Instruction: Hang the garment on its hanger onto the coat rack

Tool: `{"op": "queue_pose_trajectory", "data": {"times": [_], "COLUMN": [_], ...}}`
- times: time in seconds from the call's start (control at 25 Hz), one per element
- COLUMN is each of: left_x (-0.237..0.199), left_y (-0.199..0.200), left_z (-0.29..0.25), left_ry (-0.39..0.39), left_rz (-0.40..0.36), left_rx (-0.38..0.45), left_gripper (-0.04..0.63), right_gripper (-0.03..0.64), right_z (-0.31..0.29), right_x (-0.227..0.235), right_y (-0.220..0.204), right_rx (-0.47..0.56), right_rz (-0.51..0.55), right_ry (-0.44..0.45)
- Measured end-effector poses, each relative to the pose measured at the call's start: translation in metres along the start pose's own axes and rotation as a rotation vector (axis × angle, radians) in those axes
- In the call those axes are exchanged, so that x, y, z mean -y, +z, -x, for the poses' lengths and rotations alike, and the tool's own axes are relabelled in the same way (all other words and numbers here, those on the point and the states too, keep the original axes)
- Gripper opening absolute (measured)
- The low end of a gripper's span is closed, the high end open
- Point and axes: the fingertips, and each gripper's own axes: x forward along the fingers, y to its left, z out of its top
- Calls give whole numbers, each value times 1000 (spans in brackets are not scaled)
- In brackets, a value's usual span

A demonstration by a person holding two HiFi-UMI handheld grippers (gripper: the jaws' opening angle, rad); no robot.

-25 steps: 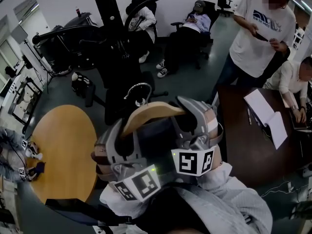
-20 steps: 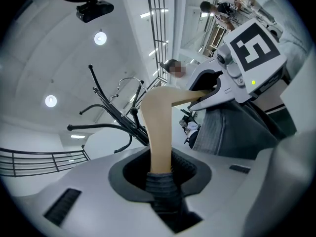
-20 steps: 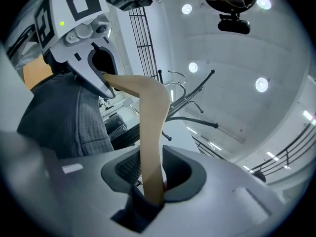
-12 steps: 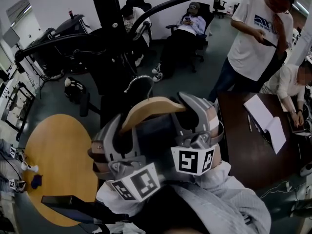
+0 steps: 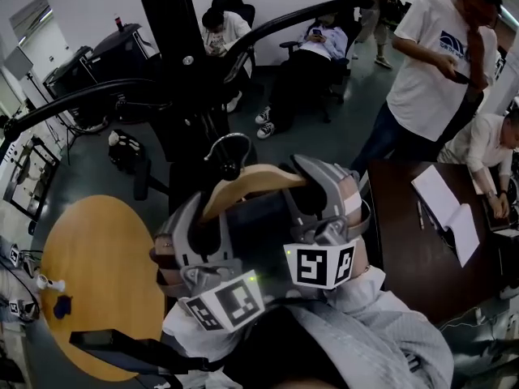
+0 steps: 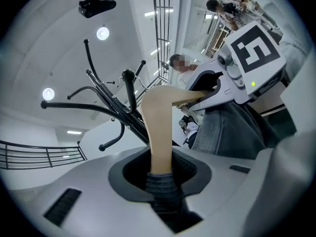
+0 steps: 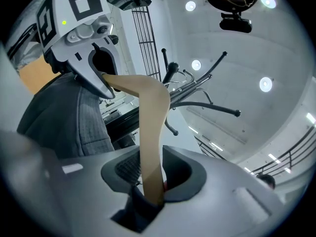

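Note:
A wooden hanger (image 5: 247, 186) with a metal hook (image 5: 229, 147) carries a dark grey garment (image 5: 251, 225). My left gripper (image 5: 195, 233) is shut on the hanger's left arm (image 6: 160, 132), pinching garment cloth (image 6: 162, 189) with it. My right gripper (image 5: 320, 201) is shut on the hanger's right arm (image 7: 150, 147). The black coat rack (image 5: 174, 63) stands just beyond the hook, its curved arms (image 5: 292, 19) reaching out left and right. Both gripper views look up at the rack's prongs (image 6: 128, 78) (image 7: 197, 105) against the ceiling.
A round wooden table (image 5: 97, 282) lies at the lower left, a dark desk (image 5: 405, 241) with papers at the right. A person in a white T-shirt (image 5: 434, 63) stands at the right; others sit in office chairs (image 5: 316, 43) behind the rack.
The view has swung so the rack's post and arms sit closer above the hook. Both grippers keep their hold on the hanger; the hook has edged toward the rack.

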Motion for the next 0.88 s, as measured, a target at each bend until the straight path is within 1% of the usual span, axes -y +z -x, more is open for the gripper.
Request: {"op": "queue_pose_trajectory", "data": {"times": [0.24,0.44,0.64,0.76,0.88], "left_x": [1,-2,1,5,8], "left_y": [-15,-34,-47,-54,-60], "left_z": [-18,-28,-30,-30,-30], "left_ry": [24,24,12,-3,-1], "left_rz": [8,7,2,5,8], "left_rx": [-59,-102,-137,-148,-146], "left_gripper": [89,89,88,89,87], "right_gripper": [104,104,104,103,103], "right_z": [-26,-46,-52,-53,-54], "right_x": [-11,-28,-43,-51,-56], "right_y": [-9,-12,-15,-18,-19], "right_rx": [36,46,43,36,43], "right_rz": [-14,-38,-58,-64,-64], "right_ry": [53,98,137,160,161]}}
